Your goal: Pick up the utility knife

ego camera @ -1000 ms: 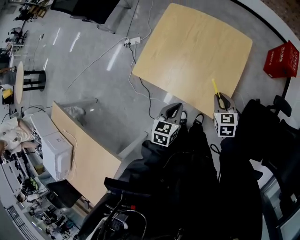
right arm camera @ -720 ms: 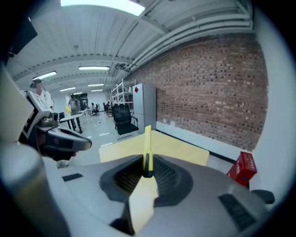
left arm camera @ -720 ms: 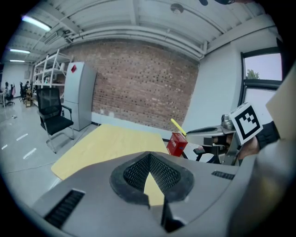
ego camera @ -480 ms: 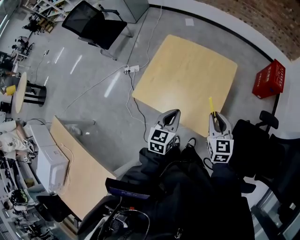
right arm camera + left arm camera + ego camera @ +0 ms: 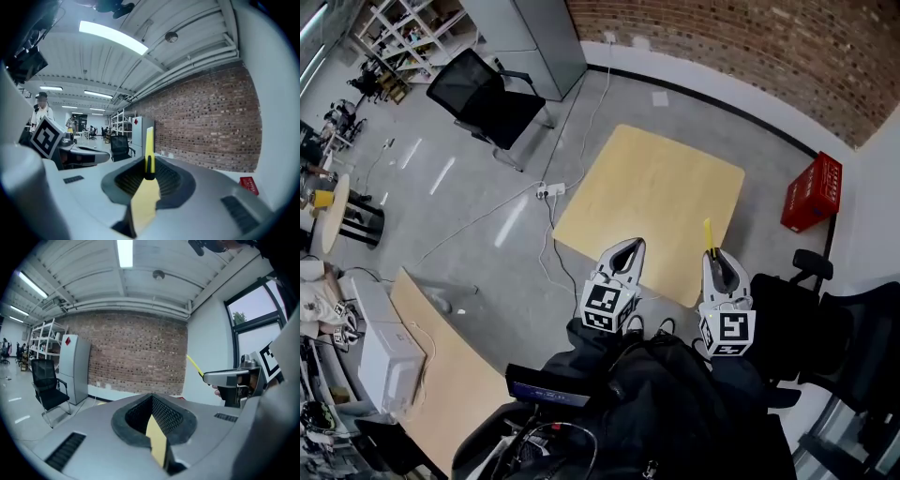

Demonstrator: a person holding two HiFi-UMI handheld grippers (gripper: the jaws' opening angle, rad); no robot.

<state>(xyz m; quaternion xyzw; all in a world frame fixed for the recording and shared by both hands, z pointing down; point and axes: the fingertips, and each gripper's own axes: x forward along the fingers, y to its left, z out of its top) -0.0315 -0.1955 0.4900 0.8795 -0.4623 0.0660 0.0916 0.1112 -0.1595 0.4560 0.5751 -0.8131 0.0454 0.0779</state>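
Note:
The yellow utility knife (image 5: pixel 708 234) sticks out past the tips of my right gripper (image 5: pixel 715 259), which is shut on it above the near edge of the square wooden table (image 5: pixel 647 183). In the right gripper view the knife (image 5: pixel 149 152) stands upright between the jaws, pointing towards the brick wall. My left gripper (image 5: pixel 627 247) hovers to the left at about the same height, shut with nothing in it. The left gripper view shows its jaws (image 5: pixel 152 404) closed, and the knife (image 5: pixel 194 366) jutting from the right gripper (image 5: pixel 229 378) beside it.
A red crate (image 5: pixel 811 192) sits on the floor right of the table. A black office chair (image 5: pixel 483 98) stands at the back left, more dark chairs (image 5: pixel 853 328) at my right. A power strip (image 5: pixel 548 190) with cables lies left of the table. A long bench (image 5: pixel 441 366) runs lower left.
Both grippers have lifted and drawn back from the table with the knife still in the right one. The head view now takes in more of the room and the brick wall.

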